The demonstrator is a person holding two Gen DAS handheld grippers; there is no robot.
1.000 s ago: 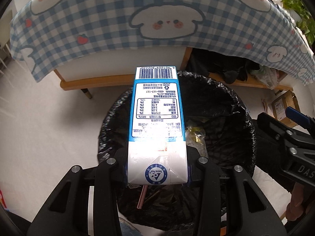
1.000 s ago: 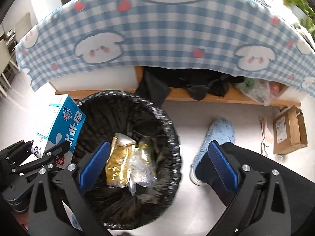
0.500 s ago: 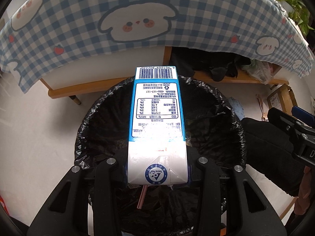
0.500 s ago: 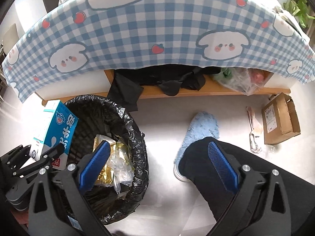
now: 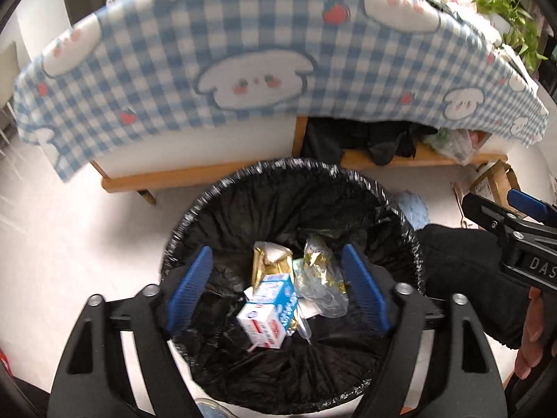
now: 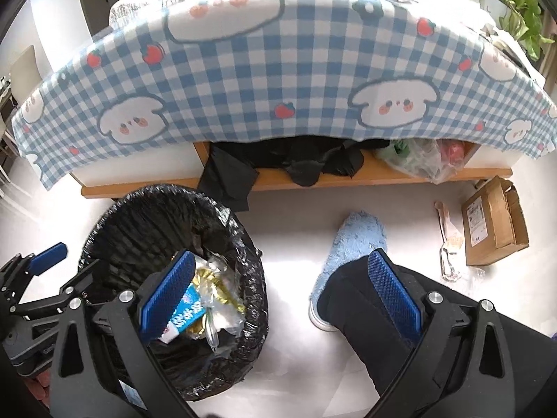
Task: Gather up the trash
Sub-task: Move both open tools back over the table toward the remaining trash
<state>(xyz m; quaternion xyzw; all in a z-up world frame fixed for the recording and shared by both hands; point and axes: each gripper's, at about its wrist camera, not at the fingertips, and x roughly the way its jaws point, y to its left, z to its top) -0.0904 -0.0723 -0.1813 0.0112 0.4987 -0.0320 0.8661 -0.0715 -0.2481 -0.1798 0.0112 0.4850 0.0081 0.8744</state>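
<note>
A blue and white milk carton point(image 5: 268, 310) lies in the black-lined trash bin point(image 5: 195, 209) on gold and clear wrappers point(image 5: 313, 271). My left gripper point(image 5: 276, 289) hangs over the bin, its jaws opening, with nothing between the blue pads. In the right wrist view the carton point(image 6: 186, 311) shows inside the bin point(image 6: 115, 216). My right gripper point(image 6: 278, 296) stands open and empty over the floor, its left pad point(image 6: 167, 289) above the bin's rim.
A table with a blue checked cloth point(image 6: 278, 80) stands behind the bin, dark clothes point(image 6: 303, 163) on its wooden shelf. A person's dark trouser leg point(image 6: 365, 313) and blue slipper point(image 6: 355, 237) are right of the bin. A cardboard box point(image 6: 494, 223) lies at the far right.
The left gripper has let go of the milk carton, which has dropped into the bin. The left gripper has risen a little. The right gripper has shifted sideways.
</note>
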